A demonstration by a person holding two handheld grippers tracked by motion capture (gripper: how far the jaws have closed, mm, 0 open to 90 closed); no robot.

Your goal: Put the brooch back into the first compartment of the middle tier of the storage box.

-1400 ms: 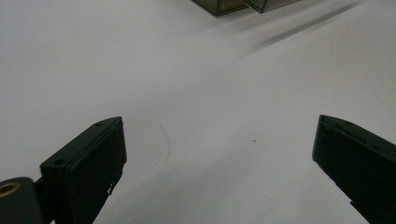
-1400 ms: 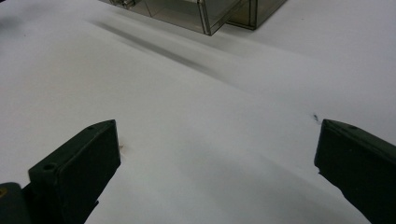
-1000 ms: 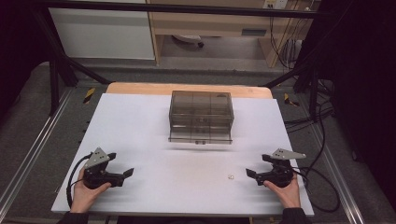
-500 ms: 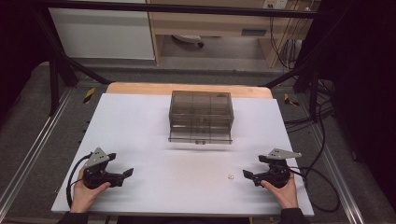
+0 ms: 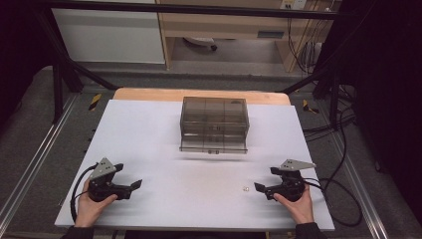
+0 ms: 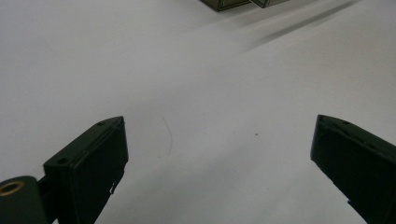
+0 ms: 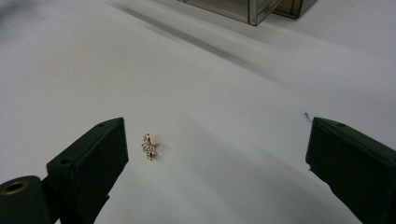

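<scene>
The right claw (image 5: 259,188) sits at about five o'clock on the white desk (image 5: 159,134), held low and level, pointing toward a tiny gold, stone-set earring (image 5: 245,188) that lies bare on the surface just off its tips. In the right gripper view the earring (image 7: 149,146) rests close to the inner face of the jaw at the left of that view, not touching it, with wide bare desk between it and the other jaw. The jaws stand released, nothing between the pads, though they have just been closing a little. The left claw (image 5: 134,184) waits at about seven o'clock, also spread wide and holding nothing. A smoky transparent drawer box (image 5: 214,123) stands near the desk's centre toward twelve o'clock, its lowest drawer apparently pulled out slightly.

The main risk is the earring's size and its off-centre place. If the jaws close from here, the near jaw would probably meet it first and push it sideways across the smooth desk, or flick it away instead of pinching it. It lies flat, so the pads could also ride over it and close on nothing. Gripped by one edge, it might twist and drop on the way to the box, and so small a piece would be hard to find again.
</scene>
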